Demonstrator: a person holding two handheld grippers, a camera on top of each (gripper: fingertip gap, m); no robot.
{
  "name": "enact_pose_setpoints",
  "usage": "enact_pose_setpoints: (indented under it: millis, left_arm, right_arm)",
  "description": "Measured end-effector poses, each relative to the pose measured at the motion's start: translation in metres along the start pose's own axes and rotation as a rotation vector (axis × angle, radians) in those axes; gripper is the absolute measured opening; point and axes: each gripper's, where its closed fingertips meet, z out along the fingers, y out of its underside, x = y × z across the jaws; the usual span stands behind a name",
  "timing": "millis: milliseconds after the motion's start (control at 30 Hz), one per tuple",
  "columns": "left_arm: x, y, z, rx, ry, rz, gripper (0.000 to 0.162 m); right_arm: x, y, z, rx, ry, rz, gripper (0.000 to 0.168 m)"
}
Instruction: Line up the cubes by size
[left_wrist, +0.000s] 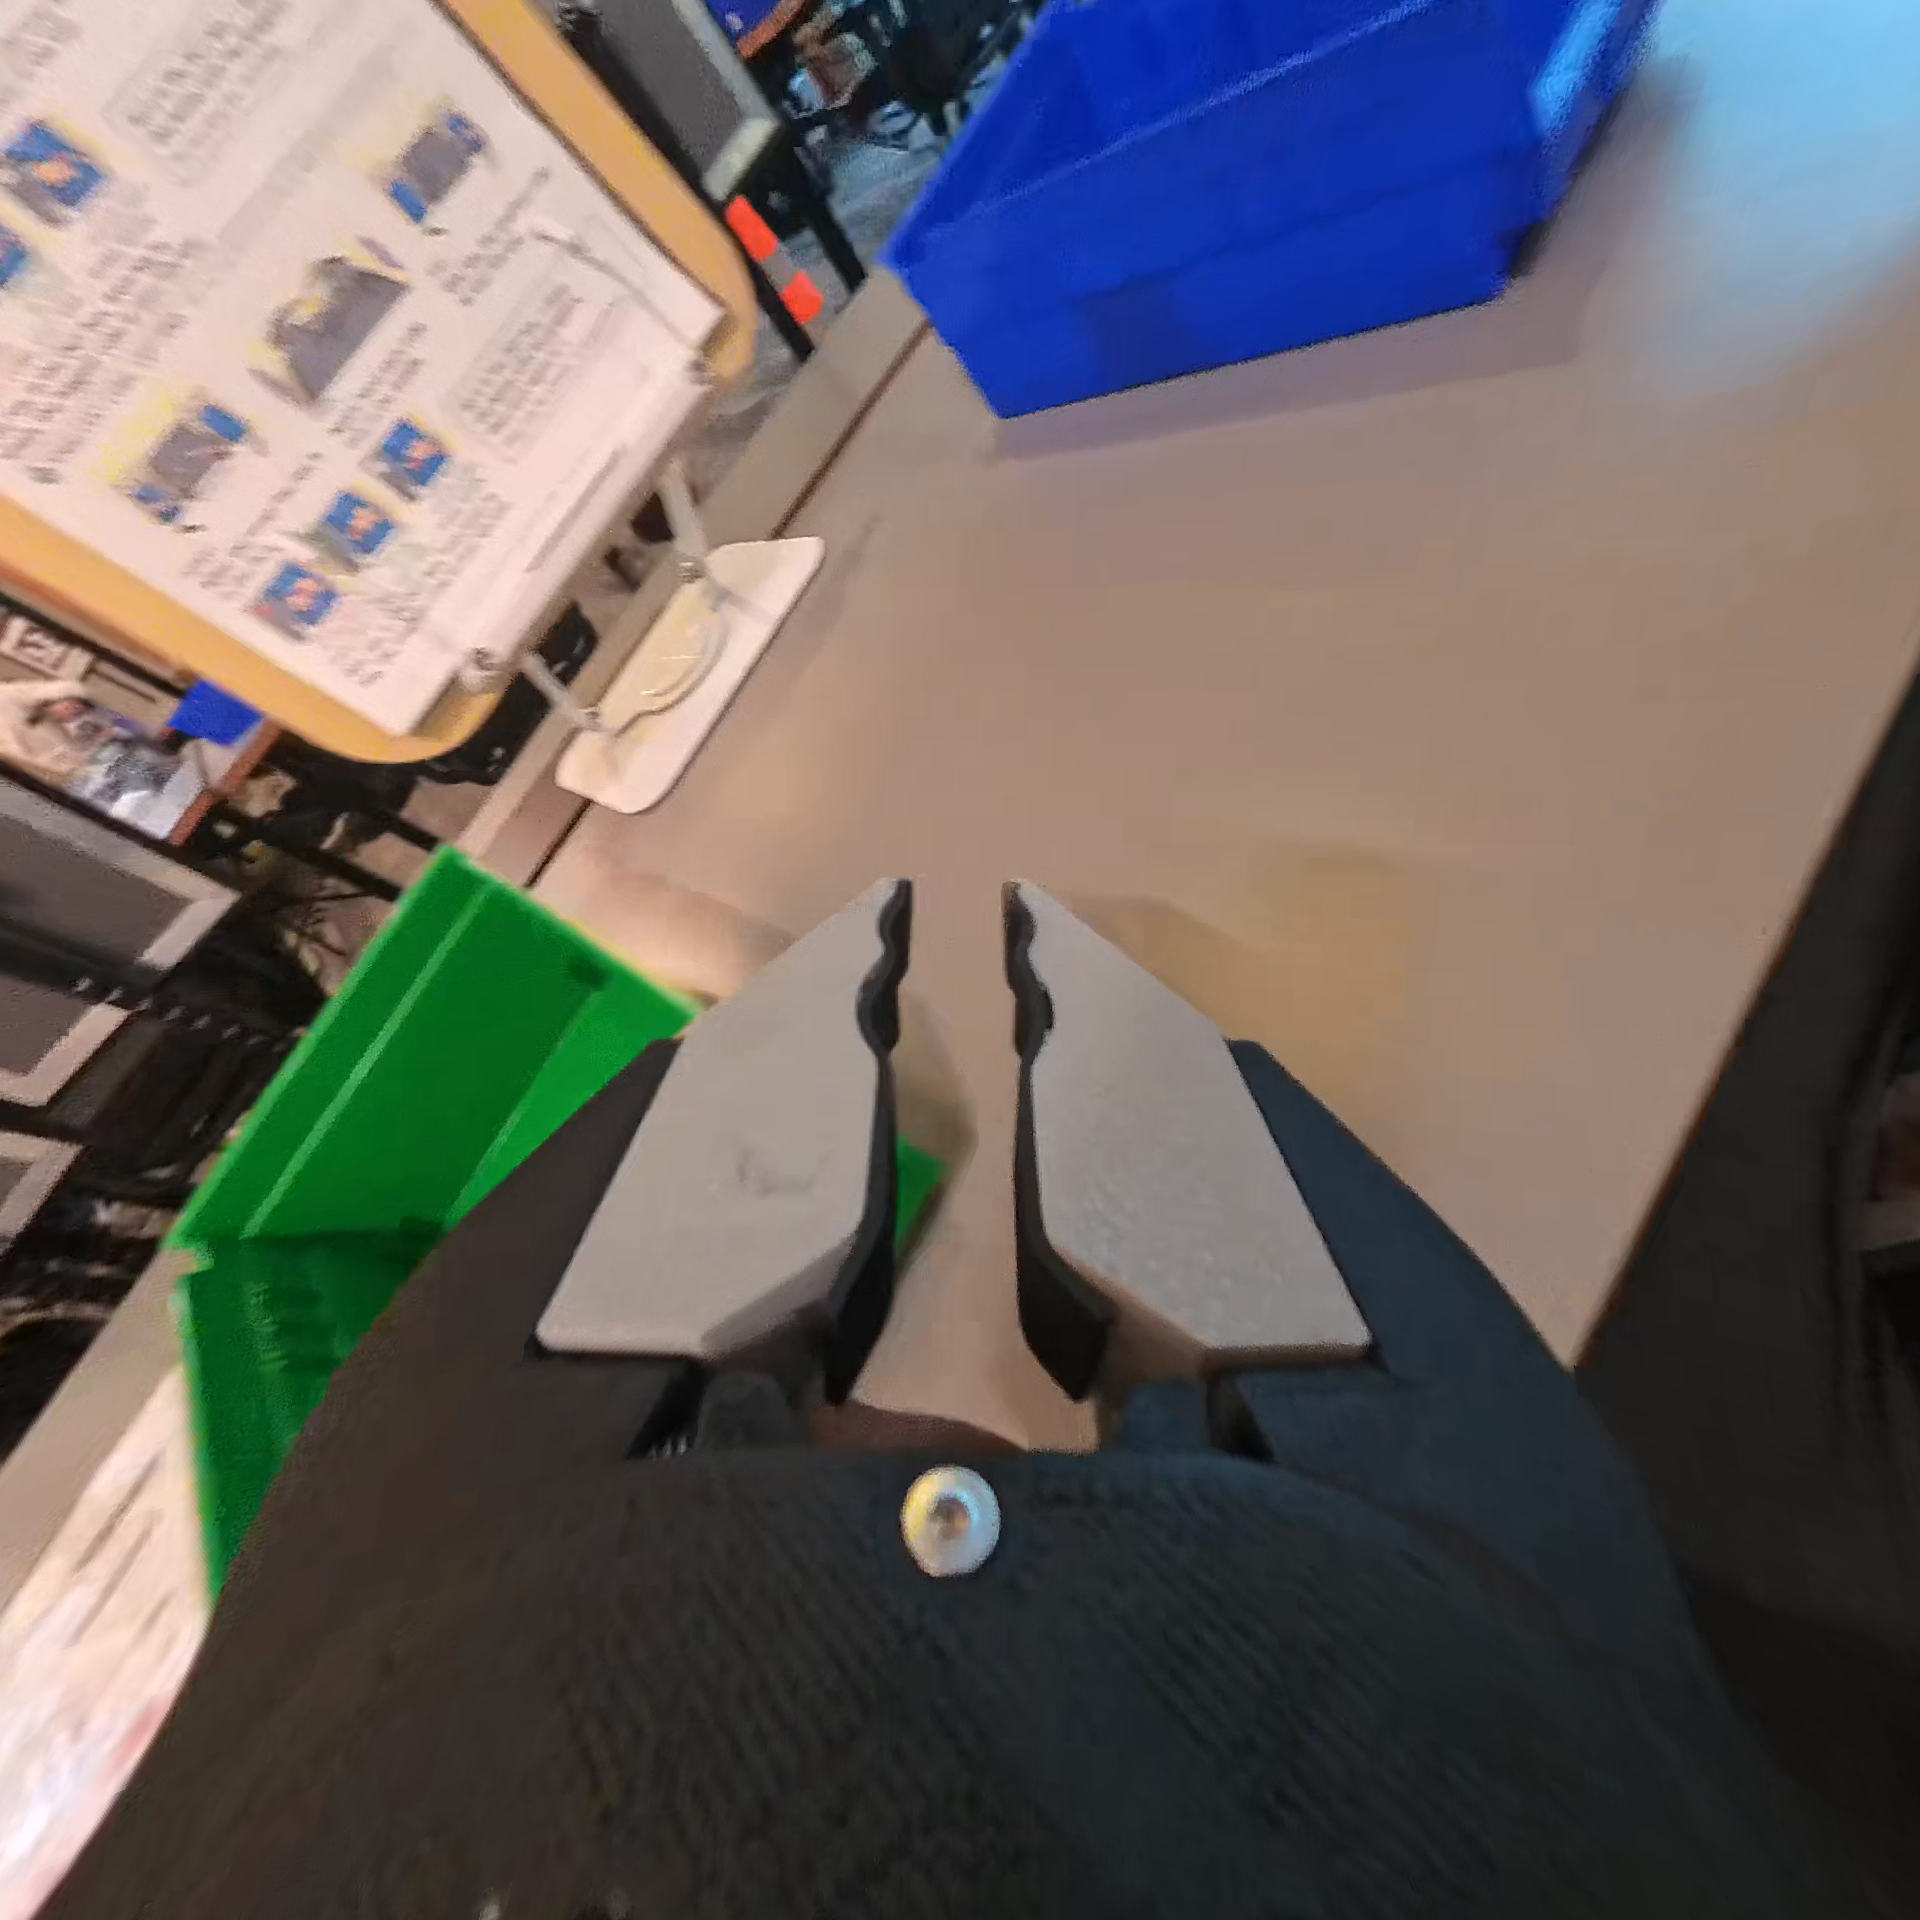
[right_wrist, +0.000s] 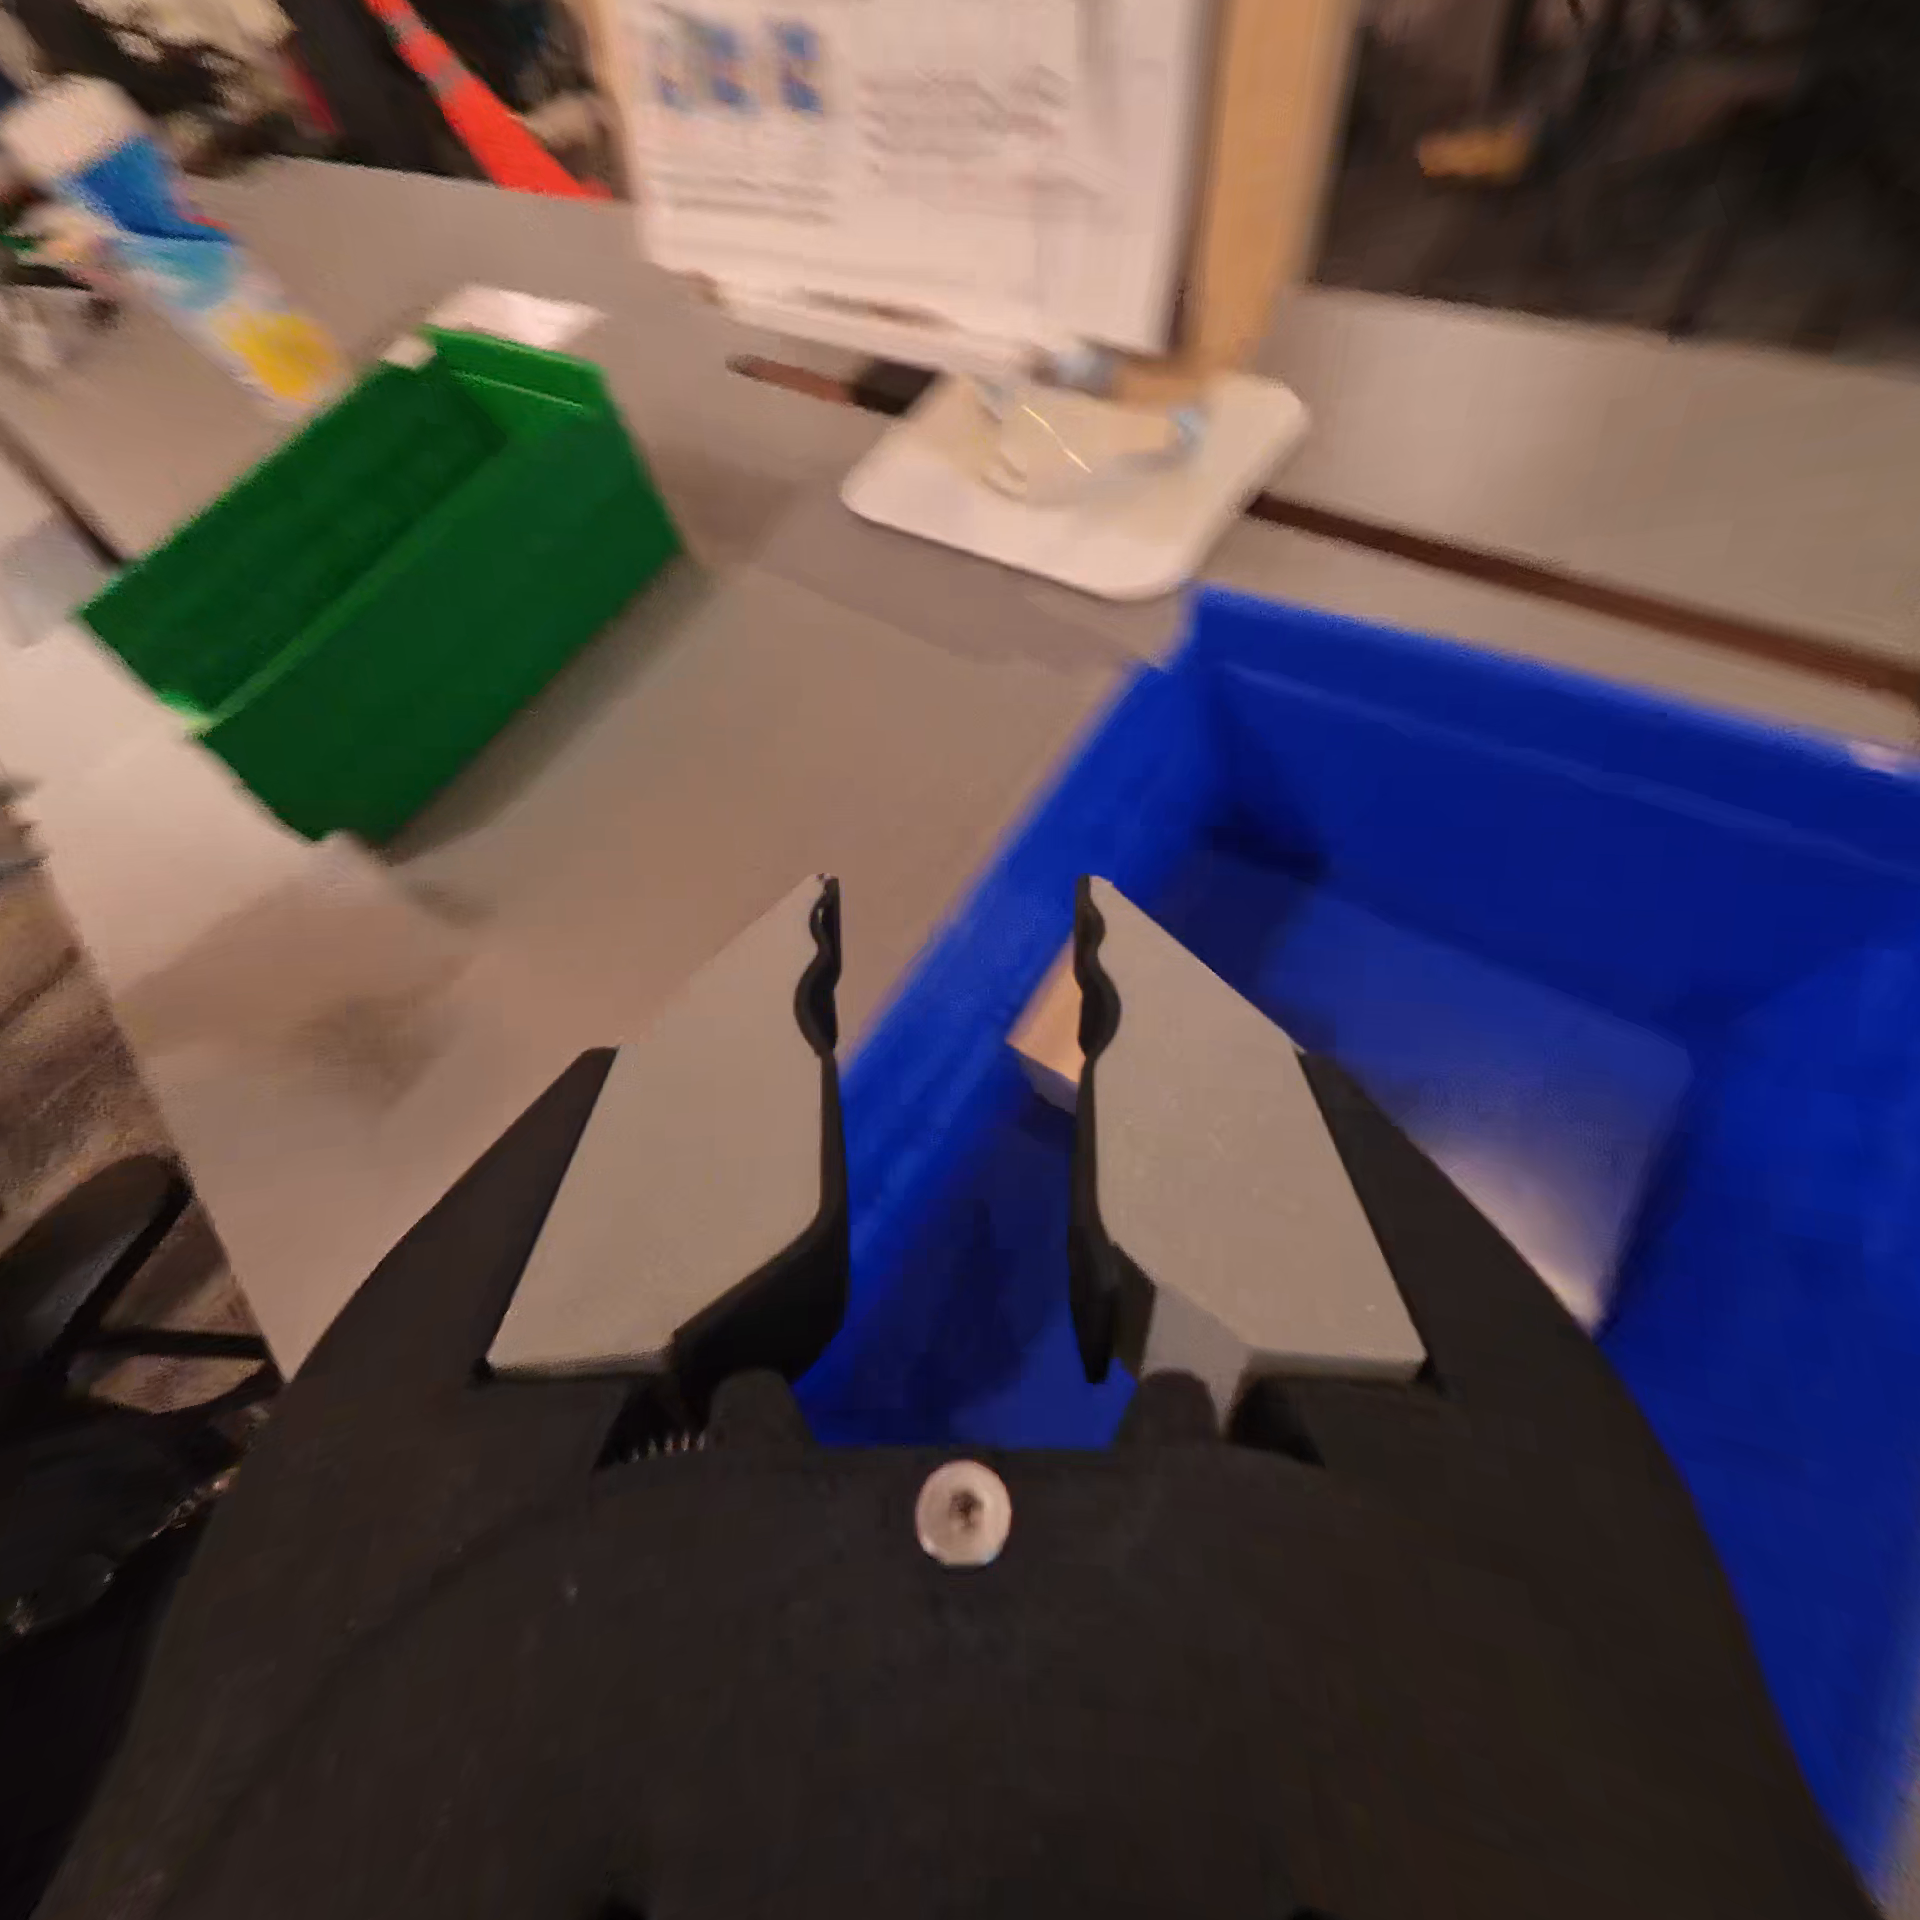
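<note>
A large pale grey cube (right_wrist: 1538, 1174) lies inside the blue bin (right_wrist: 1455, 675), partly hidden behind my right gripper's right finger. No other cube shows in either view. My right gripper (right_wrist: 956, 888) is open and empty, hovering over the bin's left wall, with its right finger above the bin's inside. My left gripper (left_wrist: 956, 894) is empty, its jaws a narrow gap apart, above the bare grey table (left_wrist: 1247, 675). The blue bin (left_wrist: 1195, 229) stands far ahead of it to the right. Both views are motion-blurred.
A green bin (left_wrist: 416, 1039) sits at the left gripper's left and also shows in the right wrist view (right_wrist: 436, 644). A poster board (left_wrist: 312, 312) on a white stand base (left_wrist: 686, 675) stands at the table's far edge. The table's near edge runs at the right.
</note>
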Motion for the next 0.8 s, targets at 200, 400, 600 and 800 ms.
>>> enact_pose_setpoints:
  millis: [200,400,600,800]
  left_arm:
    - [-0.112,0.061,-0.003,-0.314,-0.004,0.202,0.044]
    - [-0.144,0.165,0.008,-0.693,0.266,0.318,0.037]
    - [-0.151,0.228,0.020,-0.960,0.444,0.367,0.031]
    - [-0.159,0.259,0.030,-1.137,0.519,0.517,0.045]
  right_arm:
    - [-0.136,-0.006,0.028,0.163,-0.245,-0.256,0.043]
    - [-0.204,0.017,0.076,0.210,-0.380,-0.402,0.042]
    - [-0.210,0.043,0.096,0.148,-0.433,-0.418,0.040]
    - [-0.199,0.040,0.087,0.171,-0.414,-0.396,0.040]
